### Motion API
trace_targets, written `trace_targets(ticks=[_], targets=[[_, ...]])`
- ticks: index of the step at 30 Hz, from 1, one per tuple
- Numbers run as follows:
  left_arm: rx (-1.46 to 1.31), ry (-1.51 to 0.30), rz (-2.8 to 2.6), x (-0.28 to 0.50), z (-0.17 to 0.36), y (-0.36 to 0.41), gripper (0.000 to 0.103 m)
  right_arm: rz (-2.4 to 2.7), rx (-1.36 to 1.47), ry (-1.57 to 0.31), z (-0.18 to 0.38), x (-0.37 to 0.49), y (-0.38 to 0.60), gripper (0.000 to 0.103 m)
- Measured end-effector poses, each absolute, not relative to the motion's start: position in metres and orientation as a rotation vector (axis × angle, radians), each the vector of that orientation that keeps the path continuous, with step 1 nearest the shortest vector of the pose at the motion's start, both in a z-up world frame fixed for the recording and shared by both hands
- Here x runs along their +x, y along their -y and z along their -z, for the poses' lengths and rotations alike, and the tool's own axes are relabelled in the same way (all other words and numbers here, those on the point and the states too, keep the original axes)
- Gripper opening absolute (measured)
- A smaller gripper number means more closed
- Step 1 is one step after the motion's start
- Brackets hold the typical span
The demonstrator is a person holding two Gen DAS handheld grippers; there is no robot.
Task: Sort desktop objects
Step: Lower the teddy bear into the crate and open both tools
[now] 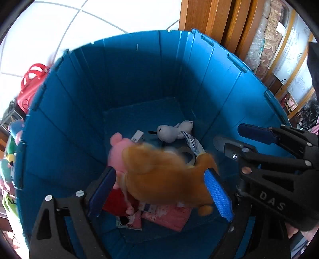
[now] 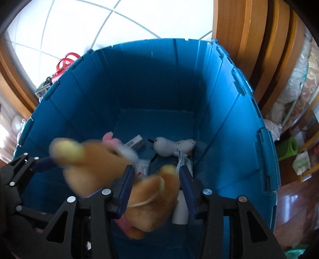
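1. A deep blue plastic bin (image 1: 139,75) fills both wrist views, standing on a white tiled floor (image 1: 59,29) beside a wooden door frame (image 1: 209,18).
2. A brown plush toy (image 1: 165,177), motion-blurred, hangs over the near end of the bin between the two tools.
3. The left hand-held gripper (image 1: 159,191) has its blue-padded jaws spread wide on either side of the toy's body; whether the pads press on it cannot be told through the blur.
4. The right hand-held gripper (image 2: 157,191) has the toy's lower part between its partly spread jaws; the left pad lies against the plush, while contact at the right pad is unclear.
5. On the bin floor a white snowman plush (image 1: 173,132) lies toward the far right corner.
6. A pink pig plush (image 1: 117,153) in a red dress lies near the left wall, partly under the brown toy.
7. A small white box (image 1: 137,136) lies between the pig and the snowman.
8. Pink packets (image 1: 169,216) lie flat at the near end of the bin floor.
9. A red bag (image 1: 32,83) stands outside the bin's left wall.
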State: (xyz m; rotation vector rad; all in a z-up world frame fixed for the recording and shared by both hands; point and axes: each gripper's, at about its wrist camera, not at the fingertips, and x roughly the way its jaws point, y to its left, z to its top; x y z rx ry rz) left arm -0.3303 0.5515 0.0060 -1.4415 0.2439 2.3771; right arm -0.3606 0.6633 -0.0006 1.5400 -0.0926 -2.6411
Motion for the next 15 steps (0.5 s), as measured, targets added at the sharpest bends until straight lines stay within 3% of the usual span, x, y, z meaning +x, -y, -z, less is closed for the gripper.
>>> trace_targets(ticks=[9,12,15], targets=[[-1.295,-0.224,-2.510,-0.290,-0.035,-0.528,0.091,2.765,1.409,-0.011,-0.029,-0.328,-0.656,0.048],[-1.211,-0.223,-2.571,-0.272,-0.052,-0.520,0.091,2.829,1.326,-0.004,-0.044,-0.310,-0.653,0.066],[-1.105,-0.227,-2.637,-0.247,-0.069,-0.511,0.091,2.888,1.230,0.008,-0.061,-0.286,-0.648,0.075]])
